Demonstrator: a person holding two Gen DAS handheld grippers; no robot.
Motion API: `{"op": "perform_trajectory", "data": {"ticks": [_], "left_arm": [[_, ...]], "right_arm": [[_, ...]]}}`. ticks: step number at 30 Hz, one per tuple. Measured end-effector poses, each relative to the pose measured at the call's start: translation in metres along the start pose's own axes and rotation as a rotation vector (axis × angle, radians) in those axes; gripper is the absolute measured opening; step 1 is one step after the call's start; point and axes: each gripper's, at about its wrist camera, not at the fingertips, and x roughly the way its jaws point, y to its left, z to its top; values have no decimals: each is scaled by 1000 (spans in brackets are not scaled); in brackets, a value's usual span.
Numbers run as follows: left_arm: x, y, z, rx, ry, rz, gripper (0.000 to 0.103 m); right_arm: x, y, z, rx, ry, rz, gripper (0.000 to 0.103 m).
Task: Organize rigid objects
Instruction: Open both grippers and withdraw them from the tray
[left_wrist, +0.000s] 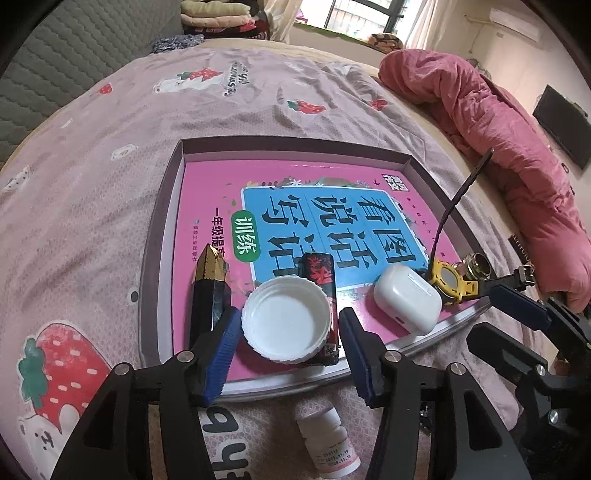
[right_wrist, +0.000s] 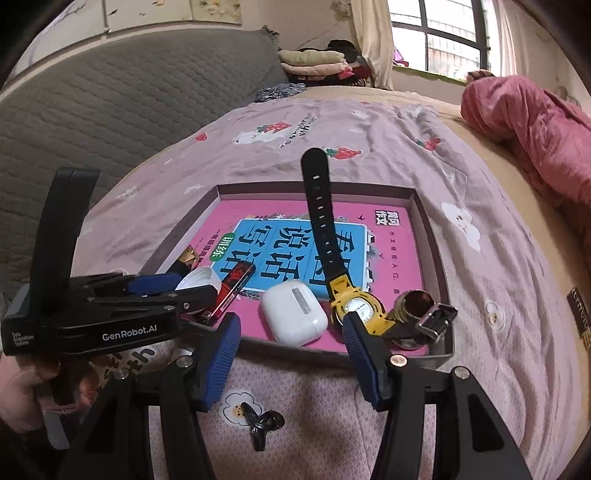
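Your left gripper (left_wrist: 288, 350) reads "GenRobot.AI" and "Data Acquisition System" on its black body, seen from the right wrist; its ribbed blue pads (left_wrist: 221, 354) are spread wide either side of the ridged white plastic cap (left_wrist: 286, 323), gripping nothing. The cap lies in the shallow tray (left_wrist: 162, 206) on a pink book (left_wrist: 207, 199) printed "训练", beside a smooth white earbud case (right_wrist: 294, 316). Your right gripper (right_wrist: 291, 354) hangs unclenched and empty near the yellow watch (right_wrist: 356, 308)

Yellow watch (right_wrist: 356, 308), white cap (left_wrist: 286, 319), pink book (left_wrist: 207, 206)
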Motion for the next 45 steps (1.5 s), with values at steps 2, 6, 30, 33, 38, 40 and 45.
{"op": "perform_trajectory", "data": {"ticks": [2, 6, 30, 33, 38, 40, 45], "left_arm": [[-1, 0, -1, -3, 1, -2, 57], [-4, 1, -2, -17, 1, -11, 57], [-58, -1, -2, -49, -81, -58, 64], [-65, 1, -1, -53, -91, -58, 65], [-75, 1, -3, -57, -105, -61, 71], [-78, -1, -4, -51, -108, -57, 71], [-83, -4, -8, -42, -99, -47, 72]], "right_arm": [[-1, 0, 0, 0, -3, -6, 57], [-4, -1, -1, 3, -6, -6, 57], [-29, 3, 1, 14, -71, -20, 58], [-34, 2, 3, 20, -86, -21, 58], [-41, 1, 2, 26, -99, -25, 58], [-43, 1, 1, 29, -103, -23, 58], [-47, 3, -3, 19, -103, -23, 58]]}}
